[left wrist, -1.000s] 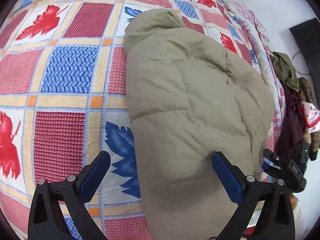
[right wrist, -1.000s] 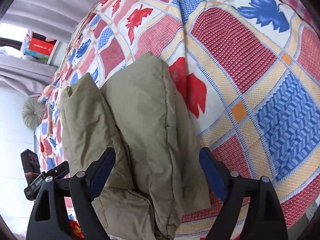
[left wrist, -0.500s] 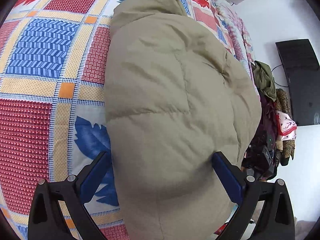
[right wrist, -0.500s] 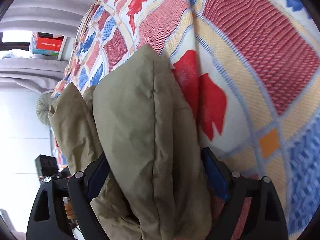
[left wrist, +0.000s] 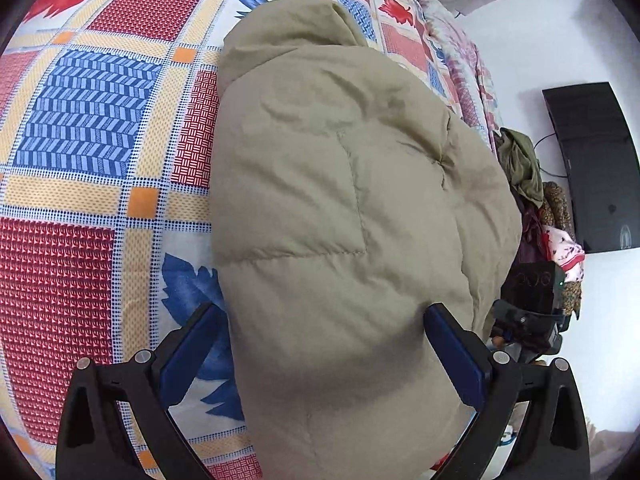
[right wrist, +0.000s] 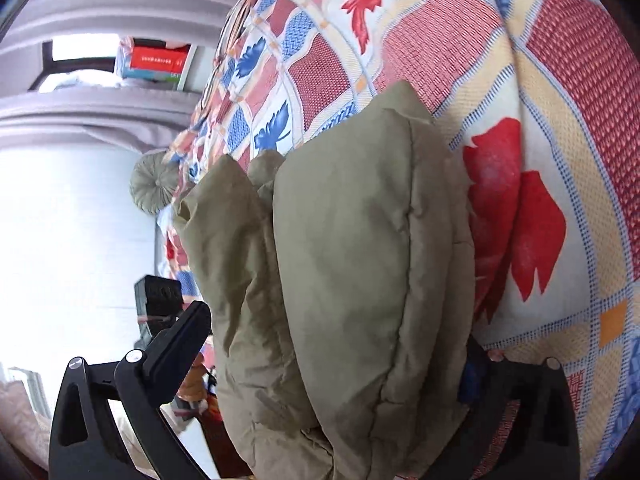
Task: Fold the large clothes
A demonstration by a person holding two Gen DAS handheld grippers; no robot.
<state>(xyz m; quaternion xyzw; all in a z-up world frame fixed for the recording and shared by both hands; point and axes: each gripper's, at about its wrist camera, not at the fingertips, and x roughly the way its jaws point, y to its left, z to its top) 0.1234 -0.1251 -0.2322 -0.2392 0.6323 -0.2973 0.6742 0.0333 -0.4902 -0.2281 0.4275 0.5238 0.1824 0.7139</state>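
Left gripper (left wrist: 324, 332) spread wide, blue pads either side of the near end of the padded jacket (left wrist: 344, 220), fabric bulging between them; no visible squeeze, so not clamped. Right gripper (right wrist: 340, 344) likewise spread wide astride the same bundle, near-left finger (right wrist: 180, 340) clear of the cloth, right finger mostly hidden under the overhanging layers; whether that pad touches fabric cannot be told.

Step in hand, as judged: taking hold of the near end of a partly folded bundle for a further fold or a lift. Best done by reaching deep enough to catch every layer, closing both pairs of tongs together, and keeping the two ends level so the stacked layers do not slide apart.

Jacket: khaki-olive, quilted and puffy, with stitched seams crossing the upper panel. Lying lengthwise on the patterned bedspread (left wrist: 88, 128), running from near to far, already doubled into at least two thick layers, seen edge-on in the right wrist view. Far end rumpled into a soft peak. Likely springy and inclined to reopen once released.
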